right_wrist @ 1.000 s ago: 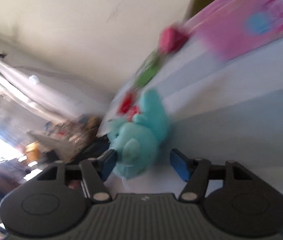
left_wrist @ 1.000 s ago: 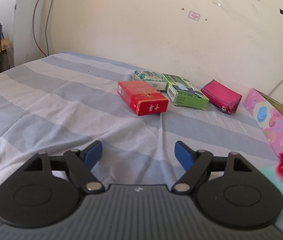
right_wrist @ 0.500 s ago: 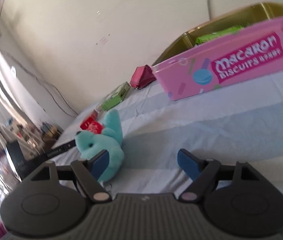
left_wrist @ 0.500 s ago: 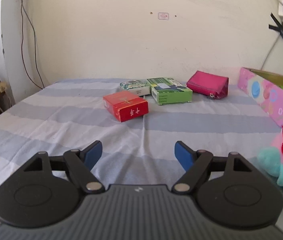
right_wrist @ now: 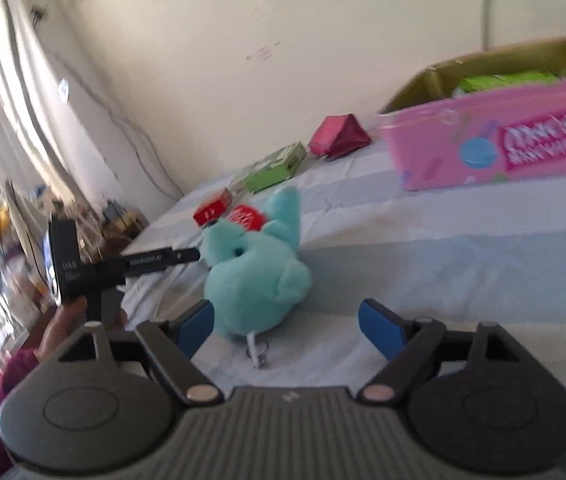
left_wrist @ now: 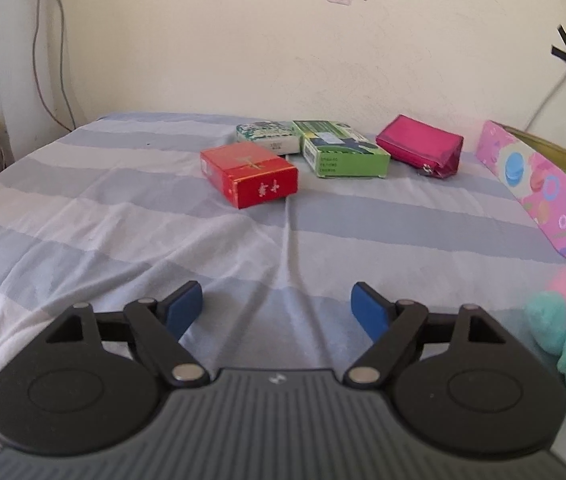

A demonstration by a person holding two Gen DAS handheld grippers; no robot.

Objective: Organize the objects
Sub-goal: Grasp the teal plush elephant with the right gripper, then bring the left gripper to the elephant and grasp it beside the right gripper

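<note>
- Setting: a bed with a striped sheet [left_wrist: 123,216], not a bench. Loose items lie on it; an open pink biscuit tin [right_wrist: 495,148] stands at the right side near the wall.
- Right gripper [right_wrist: 287,320]: fingers spreading wider at this moment. The teal plush toy [right_wrist: 255,276] sits on the sheet just ahead of them, nearer the left finger; whether it brushes that pad I cannot tell. The right pad is plainly clear of it, so the toy is not gripped.
- Left gripper [left_wrist: 277,306]: fingers also opening, nothing between them, only bare sheet ahead.
- Other items, left-wrist view: red box [left_wrist: 249,174] nearest; behind it a white-and-green patterned box [left_wrist: 267,138] and a green box [left_wrist: 343,154] side by side; pink pouch [left_wrist: 421,146] further right, near the tin. A green pack is already visible inside the tin in the right-wrist view.
- Step in hand (judgement): the plush is released on the sheet, short of the tin; this reads as a let-go or a re-grip, not a placement.
- Next move calls for (judgement): centre the right fingers on the plush body, close gently since it is soft and will squash, then lift over the tin wall.
- Risk (judgement): the key ring under the toy may snag the sheet.
</note>
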